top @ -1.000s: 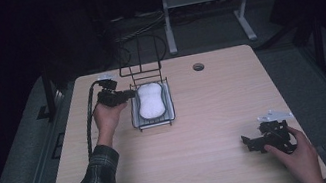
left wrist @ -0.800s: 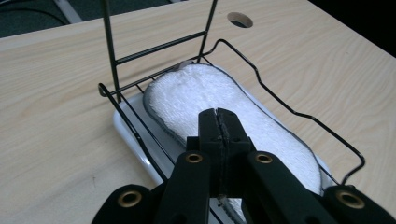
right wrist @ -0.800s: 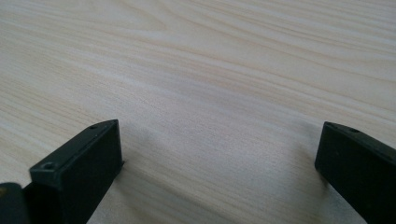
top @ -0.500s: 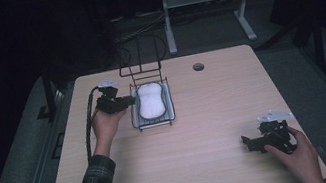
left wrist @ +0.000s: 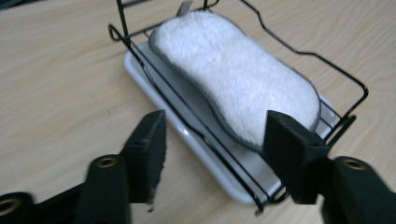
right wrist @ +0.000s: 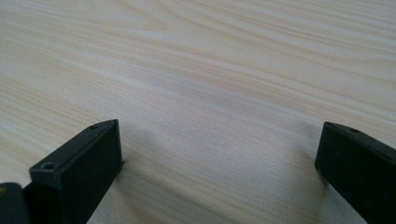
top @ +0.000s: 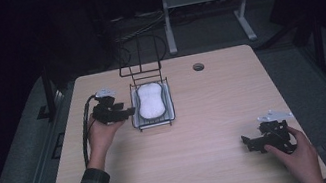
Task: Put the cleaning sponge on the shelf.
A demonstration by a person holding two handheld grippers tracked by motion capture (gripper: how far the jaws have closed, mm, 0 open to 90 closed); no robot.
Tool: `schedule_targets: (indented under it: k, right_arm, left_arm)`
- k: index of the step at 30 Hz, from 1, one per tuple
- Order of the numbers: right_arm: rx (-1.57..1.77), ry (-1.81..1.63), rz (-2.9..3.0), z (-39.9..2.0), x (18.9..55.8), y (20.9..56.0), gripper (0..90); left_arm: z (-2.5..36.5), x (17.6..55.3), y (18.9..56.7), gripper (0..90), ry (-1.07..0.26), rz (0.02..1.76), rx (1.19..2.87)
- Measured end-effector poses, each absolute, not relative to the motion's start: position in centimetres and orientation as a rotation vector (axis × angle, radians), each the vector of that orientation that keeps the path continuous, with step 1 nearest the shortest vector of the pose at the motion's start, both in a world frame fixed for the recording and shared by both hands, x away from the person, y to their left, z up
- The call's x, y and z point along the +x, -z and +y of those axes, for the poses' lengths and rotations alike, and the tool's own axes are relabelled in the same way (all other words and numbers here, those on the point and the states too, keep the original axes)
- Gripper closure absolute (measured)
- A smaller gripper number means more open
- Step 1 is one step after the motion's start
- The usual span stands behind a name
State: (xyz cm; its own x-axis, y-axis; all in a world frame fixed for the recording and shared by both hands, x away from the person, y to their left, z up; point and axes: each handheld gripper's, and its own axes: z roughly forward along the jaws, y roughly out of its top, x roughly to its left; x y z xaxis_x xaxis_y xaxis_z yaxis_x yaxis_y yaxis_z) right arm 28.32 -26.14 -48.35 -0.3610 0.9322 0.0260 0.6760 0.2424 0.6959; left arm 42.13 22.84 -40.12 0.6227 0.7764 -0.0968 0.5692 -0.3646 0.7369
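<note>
Wooden table [top: 204,165] is carrying a black wire rack [top: 152,104] on a white tray [left wrist: 187,135], white sponge [left wrist: 238,79] lying inside. Left claw [top: 126,112] is sitting just beside the rack's side, jaws apart, empty. Right claw [top: 246,142] is resting well apart near the table's corner, jaws spread wide, empty.

A pale wood-grain rectangular table [top: 203,155] with rounded corners takes up the middle of the high view, and its light, streaked surface also lies under both gripper views. Near its far edge, right of the black wire rack [top: 145,69], sits a small round dark-rimmed cable hole [top: 198,67]. Grey carpeted floor [top: 298,62] surrounds the table. Beyond it stands a white metal frame [top: 168,24] with two legs, with dark cables [top: 139,24] lying loose on the floor beside it.
</note>
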Motion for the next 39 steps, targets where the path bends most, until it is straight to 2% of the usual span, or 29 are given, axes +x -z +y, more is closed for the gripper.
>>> schedule_targets:
  k: [5,20,25,39]
  right_arm:
    - [1.473,-0.884,2.127,-26.1,28.3,48.3,0.2]
    - [1.473,-0.884,2.127,-26.1,28.3,48.3,0.2]
    - [1.473,-0.884,2.127,-26.1,28.3,48.3,0.2]
    - [1.473,-0.884,2.127,-26.1,28.3,48.3,0.2]
  left_arm:
    - [23.3,40.5,40.5,28.3,-0.361,1.061,2.090]
    - [24.9,35.3,42.5,20.1,-0.391,1.066,2.093]
    - [25.5,33.3,43.1,13.9,-0.419,1.049,2.094]
    - [26.6,29.6,44.1,12.8,-0.443,1.060,2.130]
